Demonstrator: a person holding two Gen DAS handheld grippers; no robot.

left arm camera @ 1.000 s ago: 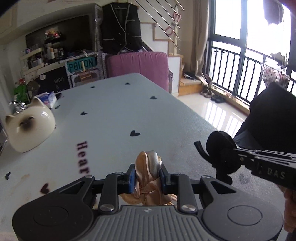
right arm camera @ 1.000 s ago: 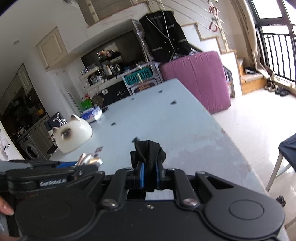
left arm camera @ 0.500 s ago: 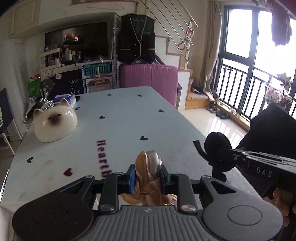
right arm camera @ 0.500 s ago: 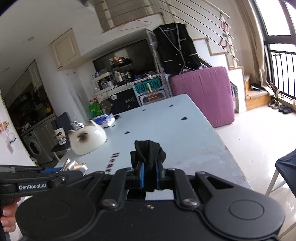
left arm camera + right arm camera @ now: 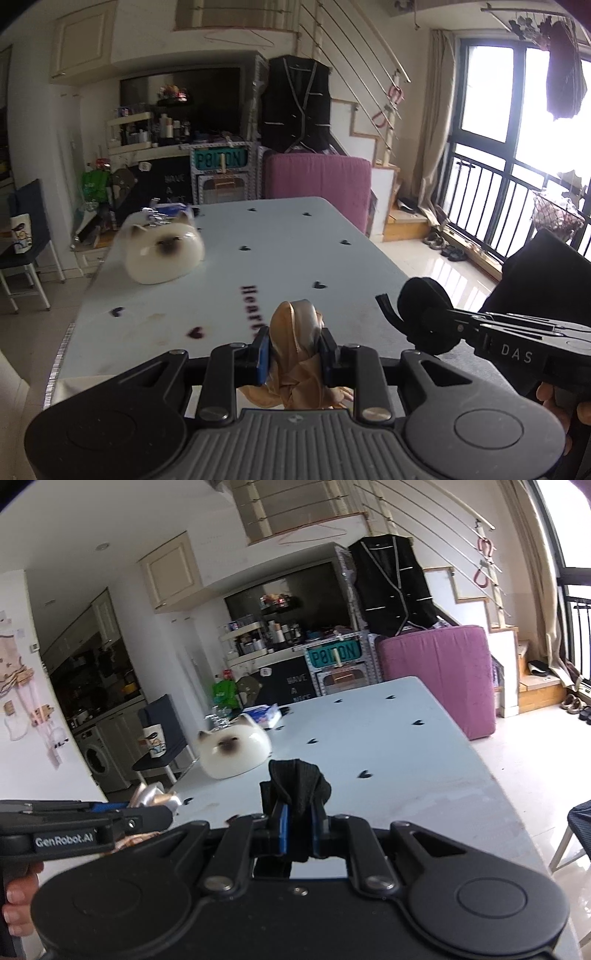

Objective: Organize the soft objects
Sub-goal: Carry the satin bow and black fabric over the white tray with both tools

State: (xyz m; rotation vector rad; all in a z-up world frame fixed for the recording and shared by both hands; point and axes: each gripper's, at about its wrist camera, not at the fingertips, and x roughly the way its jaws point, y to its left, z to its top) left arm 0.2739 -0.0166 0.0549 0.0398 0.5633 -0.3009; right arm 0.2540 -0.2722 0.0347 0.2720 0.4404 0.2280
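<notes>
Both tools are loaded and raised above the near end of the worktop [image 5: 280,236]. The left gripper [image 5: 294,349] is clamped on a satin scrunchie [image 5: 295,334], tan and silvery, whose loose folds bulge above the blue pads and hang below them. The right gripper [image 5: 298,821] is clamped on a black fabric piece [image 5: 297,781], bunched into a knot that pokes out past the fingertips. In the left view the right tool sits at about 3 o'clock, close alongside; in the right view the left tool sits at about 9 o'clock. The main risk, as I judge it, is the satin: it looks slippery and is pinched only through a bundle of folds, so a quick swing could let it slide out and fall at the worktop edge or to the floor. With the tools this near each other, a crossing move could knock them together or snag one cloth on the other. The white cat-shaped dish [image 5: 162,253], at about 11 o'clock, looks hard and easily nudged if it is the target. Where these items belong I cannot tell.
</notes>
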